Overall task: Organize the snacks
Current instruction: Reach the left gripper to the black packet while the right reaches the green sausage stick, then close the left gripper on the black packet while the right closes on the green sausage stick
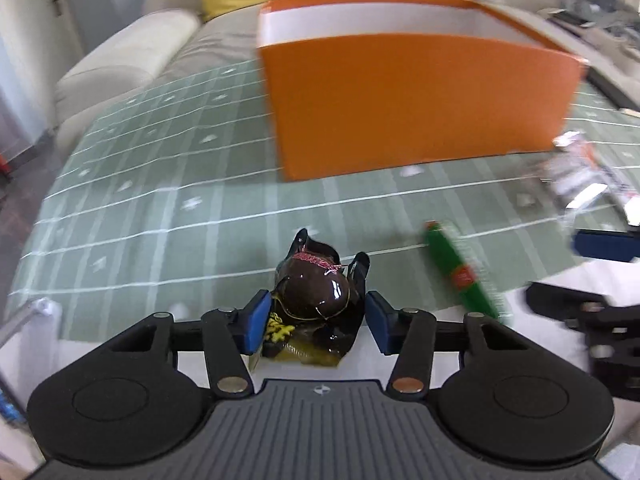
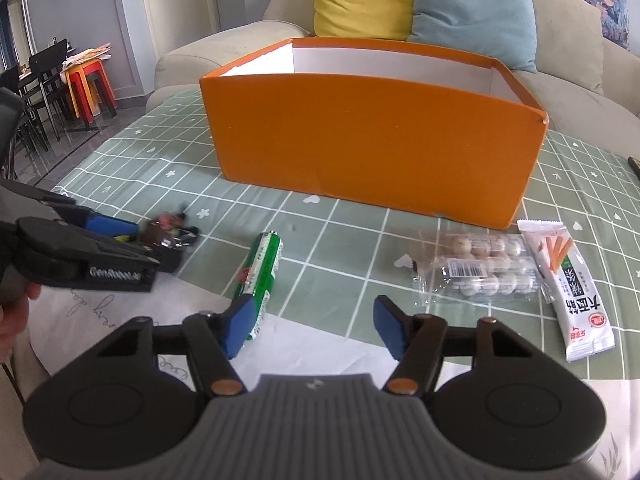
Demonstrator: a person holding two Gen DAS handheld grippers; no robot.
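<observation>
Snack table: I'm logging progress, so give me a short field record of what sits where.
box: orange box, open top, contents hidden
left gripper: dark egg-shaped snack between its pads
right gripper: open, green snack roll by its left pad
outside box: clear pack of balls, white sachet
surface: green checked cloth

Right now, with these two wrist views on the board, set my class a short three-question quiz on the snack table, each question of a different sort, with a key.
1. True or false: the dark egg packet already lies inside the orange box.
2. Which snack lies nearest the right gripper? A) green roll B) white sachet C) clear pack of round balls
3. Fill in: the left gripper has the ____ packet between its fingers.

Key: 1 false; 2 A; 3 dark egg
</observation>
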